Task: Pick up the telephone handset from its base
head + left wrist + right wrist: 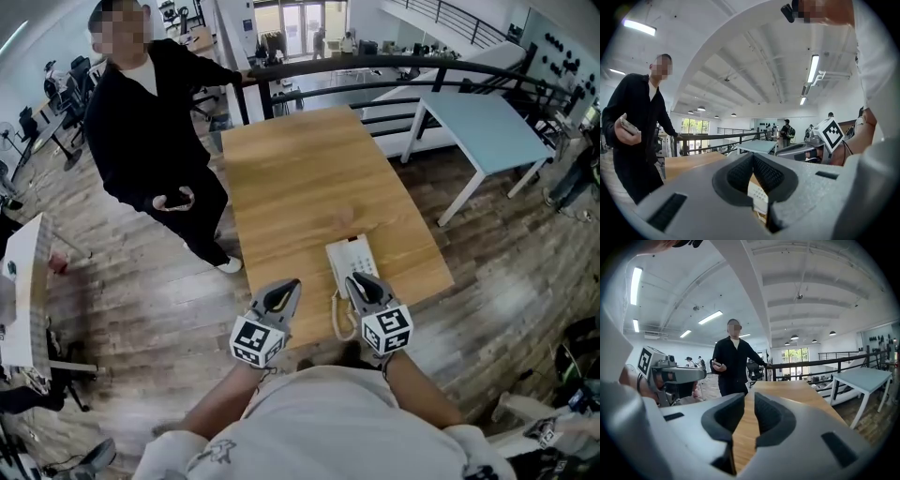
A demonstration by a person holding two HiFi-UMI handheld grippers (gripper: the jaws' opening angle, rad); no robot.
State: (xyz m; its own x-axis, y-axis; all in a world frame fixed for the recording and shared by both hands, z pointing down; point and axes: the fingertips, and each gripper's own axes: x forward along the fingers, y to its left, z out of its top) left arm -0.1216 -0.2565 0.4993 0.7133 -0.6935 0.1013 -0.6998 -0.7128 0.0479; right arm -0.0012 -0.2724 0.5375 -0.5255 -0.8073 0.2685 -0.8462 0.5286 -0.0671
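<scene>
A white telephone (350, 258) lies near the front right edge of the wooden table (300, 178), and its coiled cord (338, 317) hangs over the near edge. I cannot tell the handset apart from the base. My right gripper (355, 279) (749, 397) hovers over the phone's near end; its pads stand a narrow gap apart with nothing between them. My left gripper (292, 285) (753, 157) is to the left of the phone, and its tips touch. The phone's keypad (758, 194) shows through the gap below them.
A person in black (155, 122) stands at the table's left side holding a small device. A pale blue table (487, 122) stands at the right and a dark railing (394, 64) runs behind. The far half of the wooden table carries nothing.
</scene>
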